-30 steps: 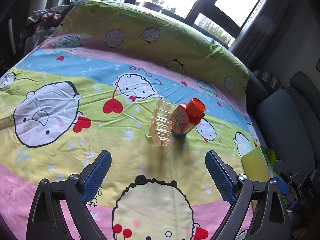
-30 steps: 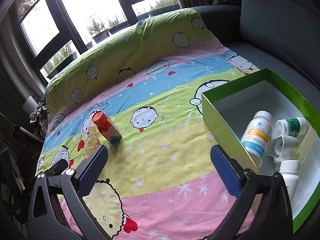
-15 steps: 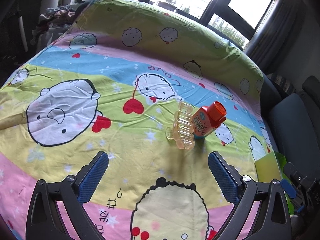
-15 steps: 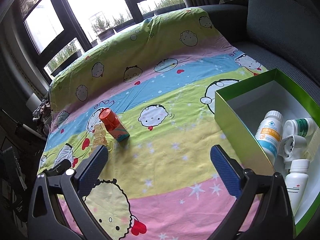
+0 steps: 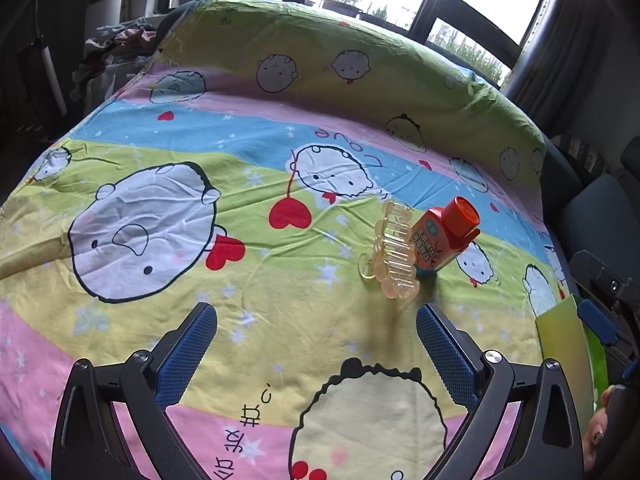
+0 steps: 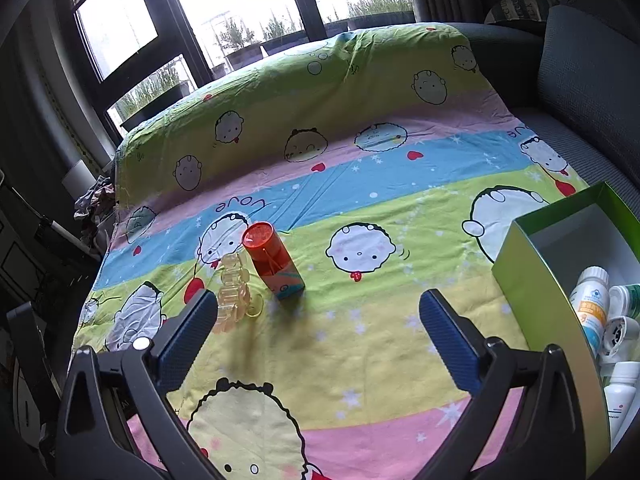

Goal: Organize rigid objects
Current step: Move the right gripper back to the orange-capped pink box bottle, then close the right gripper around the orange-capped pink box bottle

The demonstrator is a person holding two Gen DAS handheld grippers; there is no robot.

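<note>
a thin cotton sheet (image 5: 280, 320) printed with round cartoon faces, red hearts and small stars is lying smooth in bands of pink, yellow, green and blue, with a few soft creases showing at the left of the left wrist view. right of centre in that view a translucent amber plastic hair clip (image 5: 394, 258), ribbed with a row of curved teeth and a small loop at its lower left, is resting on the yellow-green band, touching a small bottle (image 5: 444, 240) with a glossy orange-red round cap and a printed orange label with a teal base. in the right wrist view the same bottle (image 6: 274, 264) is leaning with its cap toward the upper left, and the hair clip (image 6: 234, 296) is sitting just left of it, partly behind the left finger. the left gripper (image 5: 316, 352) is standing wide open at the bottom of its frame, its dimpled blue rubber pads on black plastic arms holding nothing, with the clip and bottle lying beyond its right fingertip. the right gripper (image 6: 318, 340) is likewise gaping wide and empty over the yellow band. at the right edge of the right wrist view a green cardboard box (image 6: 528, 280) with a plain white inside is holding several white plastic bottles (image 6: 592, 304), one with an orange and blue label, one with a green band, lying close together.
</note>
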